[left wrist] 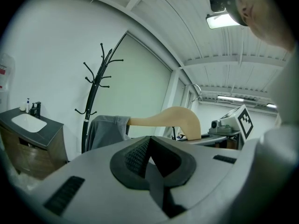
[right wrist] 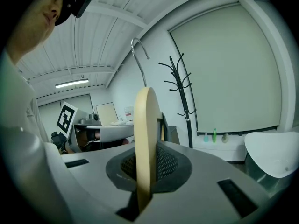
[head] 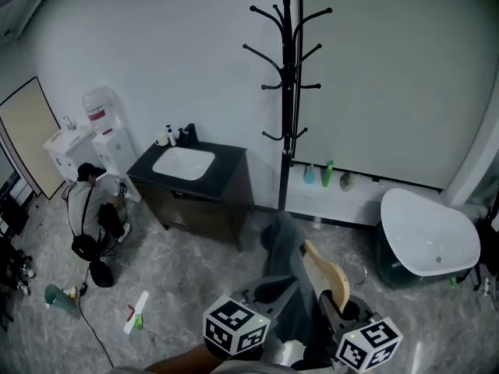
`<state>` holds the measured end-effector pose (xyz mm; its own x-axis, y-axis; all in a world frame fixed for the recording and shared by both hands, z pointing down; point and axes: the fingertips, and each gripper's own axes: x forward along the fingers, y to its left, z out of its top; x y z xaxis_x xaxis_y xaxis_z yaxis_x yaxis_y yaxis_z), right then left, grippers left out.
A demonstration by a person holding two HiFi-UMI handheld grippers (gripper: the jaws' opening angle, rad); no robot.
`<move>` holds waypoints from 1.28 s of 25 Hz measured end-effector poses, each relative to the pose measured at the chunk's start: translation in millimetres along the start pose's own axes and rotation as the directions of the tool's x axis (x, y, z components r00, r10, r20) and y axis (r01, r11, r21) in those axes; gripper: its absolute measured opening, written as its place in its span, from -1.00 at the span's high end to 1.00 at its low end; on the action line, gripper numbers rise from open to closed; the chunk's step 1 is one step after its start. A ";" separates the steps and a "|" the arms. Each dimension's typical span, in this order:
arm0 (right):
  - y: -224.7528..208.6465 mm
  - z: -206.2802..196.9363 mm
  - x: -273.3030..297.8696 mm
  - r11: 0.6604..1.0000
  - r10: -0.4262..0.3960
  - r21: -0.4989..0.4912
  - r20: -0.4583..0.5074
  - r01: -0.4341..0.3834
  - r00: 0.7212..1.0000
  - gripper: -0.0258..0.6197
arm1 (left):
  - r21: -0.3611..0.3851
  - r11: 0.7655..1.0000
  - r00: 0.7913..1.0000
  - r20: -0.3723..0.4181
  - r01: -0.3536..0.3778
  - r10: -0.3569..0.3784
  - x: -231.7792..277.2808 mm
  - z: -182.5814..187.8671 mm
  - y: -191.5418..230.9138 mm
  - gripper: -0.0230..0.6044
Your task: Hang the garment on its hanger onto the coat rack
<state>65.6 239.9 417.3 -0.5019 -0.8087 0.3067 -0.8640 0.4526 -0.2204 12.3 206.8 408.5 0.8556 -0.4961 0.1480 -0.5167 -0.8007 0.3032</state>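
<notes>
A black coat rack [head: 287, 92] stands against the white wall, ahead of me and out of reach of either gripper. Low in the head view a grey garment [head: 282, 267] hangs over a wooden hanger [head: 329, 275]. My right gripper [head: 337, 308] is shut on the hanger's wooden arm [right wrist: 145, 139], and the metal hook [right wrist: 139, 55] curves up above it. My left gripper [head: 269, 293] sits just left of the garment with its jaws shut and nothing seen between them [left wrist: 149, 160]. In the left gripper view the garment [left wrist: 107, 129], the hanger [left wrist: 173, 120] and the rack [left wrist: 96, 92] lie beyond the jaws.
A dark vanity with a white sink [head: 187, 166] stands left of the rack. Beside it are a water dispenser [head: 105, 131] and a crouching person [head: 90, 209]. A white tub [head: 429, 236] sits at right, with bottles [head: 327, 174] on the ledge behind. Small items [head: 136, 312] litter the floor.
</notes>
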 end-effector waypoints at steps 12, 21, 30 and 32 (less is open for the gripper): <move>-90.5 67.4 100.8 0.987 -0.155 0.038 0.049 0.153 0.987 0.87 | 0.040 0.996 0.997 -0.005 0.080 -0.080 82.0 60.0 114.4 0.91; -150.9 105.9 158.0 0.977 -0.209 0.055 0.065 0.206 0.976 0.87 | 0.049 0.996 0.997 -0.009 0.077 -0.076 131.1 83.5 168.2 0.91; -240.6 143.5 230.8 0.981 -0.192 0.046 0.049 0.189 0.980 0.87 | 0.054 0.998 0.999 -0.014 0.037 -0.037 219.3 112.8 225.8 0.91; -261.6 156.4 245.9 0.983 -0.184 0.035 0.051 0.182 0.982 0.87 | 0.056 0.998 1.000 -0.005 0.021 -0.020 241.5 123.9 238.6 0.91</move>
<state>174.4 -136.1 405.6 -0.3319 -0.8962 0.2944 -0.9391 0.2845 -0.1927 91.6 -145.7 400.0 0.8660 -0.4780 0.1468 -0.5000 -0.8282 0.2530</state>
